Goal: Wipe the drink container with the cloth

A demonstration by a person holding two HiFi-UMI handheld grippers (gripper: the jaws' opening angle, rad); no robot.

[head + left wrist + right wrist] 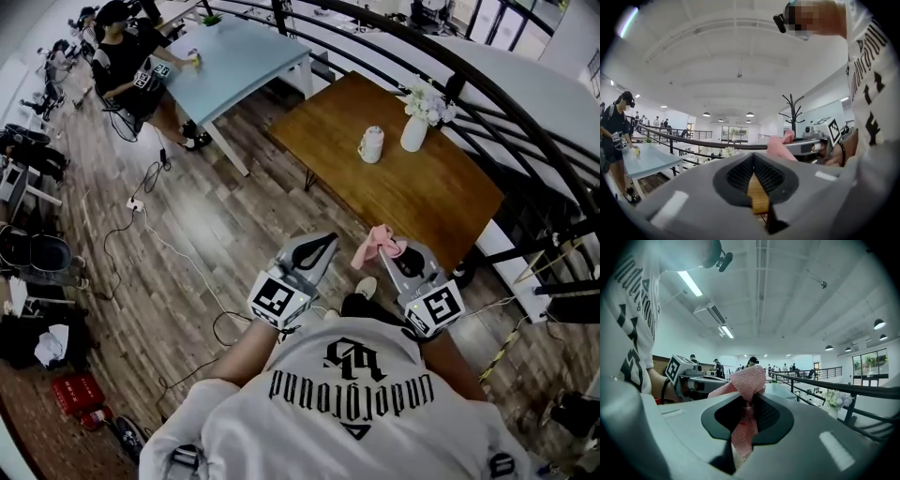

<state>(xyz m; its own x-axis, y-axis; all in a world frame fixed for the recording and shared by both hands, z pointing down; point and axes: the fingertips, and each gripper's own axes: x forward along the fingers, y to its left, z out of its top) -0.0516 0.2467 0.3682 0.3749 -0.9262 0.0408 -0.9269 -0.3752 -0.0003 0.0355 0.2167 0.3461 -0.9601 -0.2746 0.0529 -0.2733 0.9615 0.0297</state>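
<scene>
1. Because the wiping needs the cloth (749, 380) ready at the tip, the right gripper (397, 251) is clenched on its middle, a pink bunch standing out ahead of the jaws and a tail hanging back between them.
2. The left gripper (757, 176) is clenched on nothing, jaws pressed together; I judge it is free to steady the drink container (371, 143).
3. Both grippers point level, side by side, near the person's chest, above the wooden floor (216, 234).
4. The drink container, white, stands upright on the brown table (441, 202), well apart from both grippers, farther off and roughly between their lines, with a vase of flowers (414, 127) just to its right.
</scene>
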